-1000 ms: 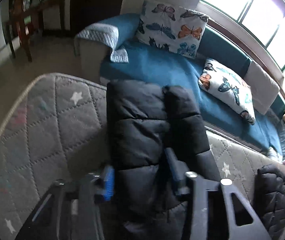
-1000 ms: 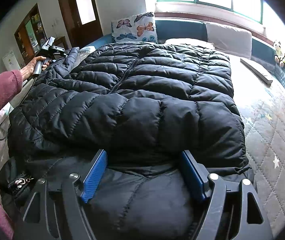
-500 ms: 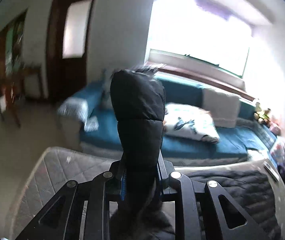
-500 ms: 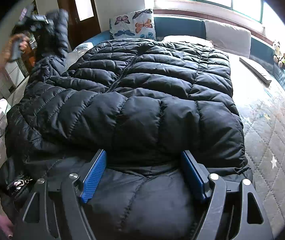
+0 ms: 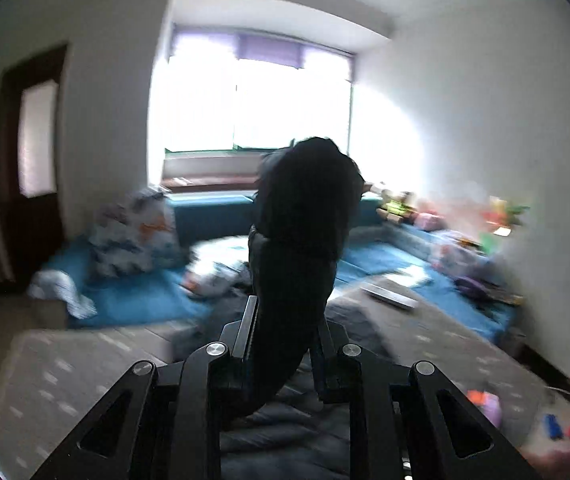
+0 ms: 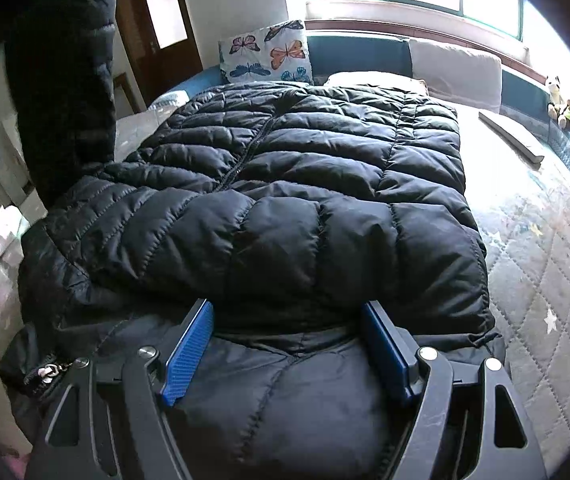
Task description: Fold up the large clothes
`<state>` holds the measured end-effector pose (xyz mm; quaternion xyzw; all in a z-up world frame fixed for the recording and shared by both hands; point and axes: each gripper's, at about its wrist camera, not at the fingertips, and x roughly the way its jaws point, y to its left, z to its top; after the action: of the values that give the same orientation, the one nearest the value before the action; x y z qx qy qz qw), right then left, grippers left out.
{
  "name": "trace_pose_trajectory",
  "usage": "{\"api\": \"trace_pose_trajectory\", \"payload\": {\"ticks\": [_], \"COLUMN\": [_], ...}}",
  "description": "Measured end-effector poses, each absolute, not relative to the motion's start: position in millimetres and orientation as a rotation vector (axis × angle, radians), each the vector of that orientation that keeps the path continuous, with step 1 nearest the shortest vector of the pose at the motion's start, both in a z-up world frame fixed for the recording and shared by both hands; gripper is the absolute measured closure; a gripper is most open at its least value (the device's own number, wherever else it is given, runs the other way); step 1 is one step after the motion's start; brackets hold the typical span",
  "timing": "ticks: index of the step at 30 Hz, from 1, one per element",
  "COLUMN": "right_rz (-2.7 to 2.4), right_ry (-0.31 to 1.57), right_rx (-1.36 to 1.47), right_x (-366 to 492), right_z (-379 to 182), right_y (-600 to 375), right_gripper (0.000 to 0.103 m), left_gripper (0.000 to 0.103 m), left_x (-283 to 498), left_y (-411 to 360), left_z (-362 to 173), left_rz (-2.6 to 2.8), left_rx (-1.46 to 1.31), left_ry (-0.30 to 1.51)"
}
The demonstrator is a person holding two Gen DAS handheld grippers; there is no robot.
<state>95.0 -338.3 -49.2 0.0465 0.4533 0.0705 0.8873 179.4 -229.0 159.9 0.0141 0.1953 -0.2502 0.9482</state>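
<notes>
Clamping the black sleeve (image 5: 297, 248), the left gripper (image 5: 283, 332) holds it above the jacket (image 6: 285, 200); right gripper (image 6: 289, 344) jaws released wide upon the jacket.

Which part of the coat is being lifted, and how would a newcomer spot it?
Start at the black puffer coat spread over the quilted mattress. At its left edge one sleeve rises off the bed instead of lying flat. The left gripper is shut on it; unlike the rest of the coat, it hangs in the air.

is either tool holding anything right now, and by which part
The left tool is shut on the black puffer jacket's sleeve, near its cuff end, lifted up. The right tool stands open over the jacket body, gripping nothing.
</notes>
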Motion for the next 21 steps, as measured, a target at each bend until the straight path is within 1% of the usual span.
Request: {"api": "trace_pose_trajectory", "payload": {"ticks": [4,8,13,15,16,17,19,21], "right_rz": [0.154,0.167,0.146,0.126,0.120,0.119,0.105,0.077], "right_ry": [0.913,0.873,0.856,0.850,0.848,0.845,0.835,0.820], "right_rx": [0.169,0.231,0.262,0.280,0.288,0.295,0.293,0.278], "right_x": [87.9,72.4,51.8,41.1,37.3,32.7,23.9,17.1], "right_z": [-41.8,-28.6,-22.6,-21.0,-20.1,-18.0,-10.8,-2.8], "right_y": [-346.6,-359.4,-378.5,-388.0,-391.4,-394.9,-400.0,-405.0], "right_gripper": [0.020,0.020,0.020,0.020,0.020,0.020,0.020,0.020], "left_gripper": [0.080,0.080,0.080,0.079,0.078,0.074,0.062,0.022], "left_x": [147.7,129.3,107.3,107.2,115.8,125.3,129.8,123.5], "left_y": [-291.2,-347.6,-390.7,-397.5,-387.9,-383.6,-382.8,-381.8], "left_z": [115.5,57.5,-15.4,-38.4,-48.4,-56.2,-65.8,-64.7], "left_rz": [-0.619,-0.676,-0.725,-0.722,-0.721,-0.722,-0.742,-0.807], "left_rx": [0.038,0.109,0.152,0.181,0.195,0.219,0.233,0.200], "left_ry": [0.507,0.631,0.787,0.826,0.835,0.843,0.844,0.842]}}
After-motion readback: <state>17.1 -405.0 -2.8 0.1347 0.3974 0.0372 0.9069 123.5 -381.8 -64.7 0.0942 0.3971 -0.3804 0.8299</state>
